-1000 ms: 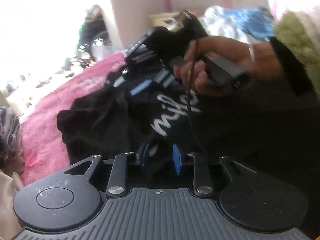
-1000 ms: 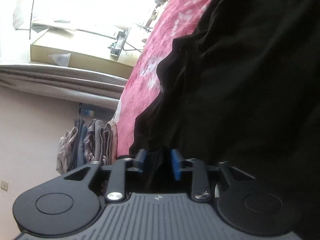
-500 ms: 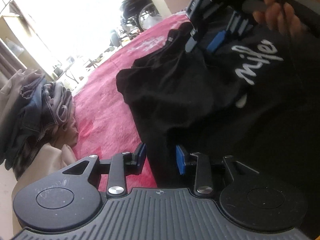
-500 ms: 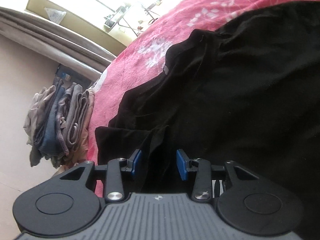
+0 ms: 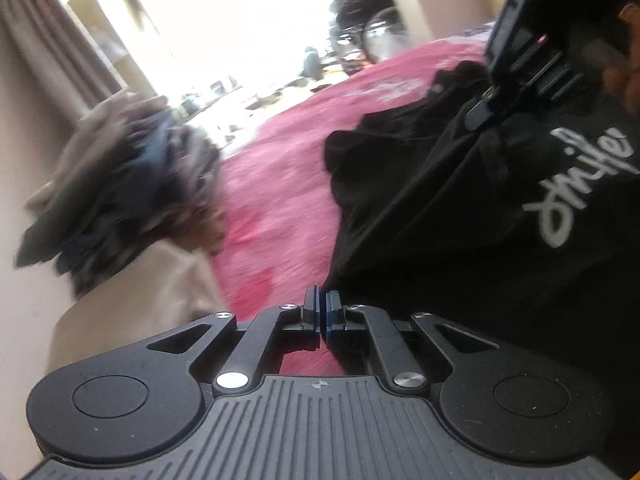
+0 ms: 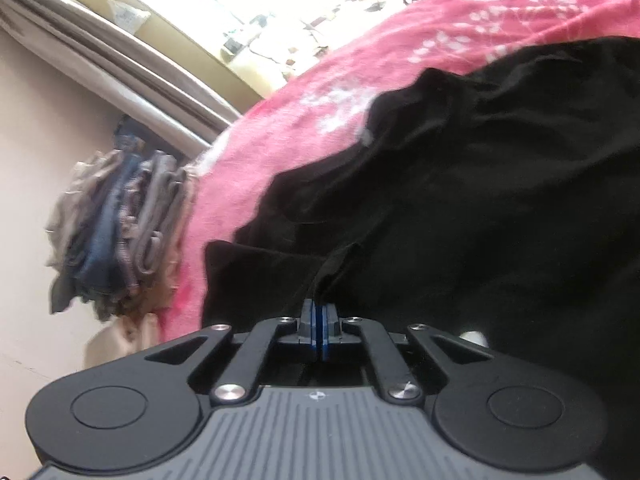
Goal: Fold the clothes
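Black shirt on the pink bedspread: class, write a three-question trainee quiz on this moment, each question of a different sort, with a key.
1. True or false: the right gripper has its jaws shut on a fold of the black shirt.
2. What colour is the lettering on the shirt?
3. The pile of clothes lies: A) on the shirt B) beside the bedspread, apart from the shirt C) in a gripper.

Key: 1 true; 2 white; 3 B.
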A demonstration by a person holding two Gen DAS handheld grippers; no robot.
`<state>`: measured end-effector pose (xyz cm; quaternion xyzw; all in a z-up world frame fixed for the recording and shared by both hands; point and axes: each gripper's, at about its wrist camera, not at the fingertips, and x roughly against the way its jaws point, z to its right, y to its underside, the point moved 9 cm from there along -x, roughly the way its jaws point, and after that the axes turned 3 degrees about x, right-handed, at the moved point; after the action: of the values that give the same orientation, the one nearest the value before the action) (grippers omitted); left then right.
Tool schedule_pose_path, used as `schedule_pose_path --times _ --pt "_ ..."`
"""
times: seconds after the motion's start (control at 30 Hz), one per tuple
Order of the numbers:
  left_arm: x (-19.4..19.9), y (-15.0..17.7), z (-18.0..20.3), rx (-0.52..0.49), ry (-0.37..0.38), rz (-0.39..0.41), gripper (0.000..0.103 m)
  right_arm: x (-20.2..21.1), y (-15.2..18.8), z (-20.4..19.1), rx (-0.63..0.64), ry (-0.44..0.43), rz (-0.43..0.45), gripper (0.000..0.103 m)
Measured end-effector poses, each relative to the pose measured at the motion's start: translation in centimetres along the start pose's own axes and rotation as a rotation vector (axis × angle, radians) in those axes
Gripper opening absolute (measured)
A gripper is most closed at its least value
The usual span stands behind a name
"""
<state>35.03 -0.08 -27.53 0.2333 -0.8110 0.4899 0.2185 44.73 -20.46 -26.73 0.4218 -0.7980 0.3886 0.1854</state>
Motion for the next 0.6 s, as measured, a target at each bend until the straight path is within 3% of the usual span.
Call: schedule_pose_path --times 0.13,0.27,0.33,0.37,0.47,0.6 --pt "-0.3 1.7 0.7 -0.035 -0.005 -0.032 0.002 -0.7 1.1 -0.7 0.023 0.009 -0.033 0.004" --pt "-0.7 2.4 1.0 -0.035 -0.006 -0.033 0.003 -0.7 1.9 1.0 -0.065 0.044 -0.059 0.004" --pt "-0.9 2.5 0.9 -0.027 -0.001 -0.03 0.003 0.1 1.8 1.7 -0.137 0.011 -0.05 0.01" --pt "-1.0 2.5 0.9 -0.024 0.002 -0.029 0.003 0.6 1.8 1.8 -0.152 -0.004 -0.047 0.018" --pt "-1.0 2.5 0.8 -0.011 0.014 -0.021 0.004 2.2 2.2 1.2 -0.132 -0.037 -0.055 0.038" --pt "-1.2 2.6 0.4 0.027 0.04 -0.022 0.005 2.2 5.0 -2.2 0.065 -0.084 -0.176 0.039"
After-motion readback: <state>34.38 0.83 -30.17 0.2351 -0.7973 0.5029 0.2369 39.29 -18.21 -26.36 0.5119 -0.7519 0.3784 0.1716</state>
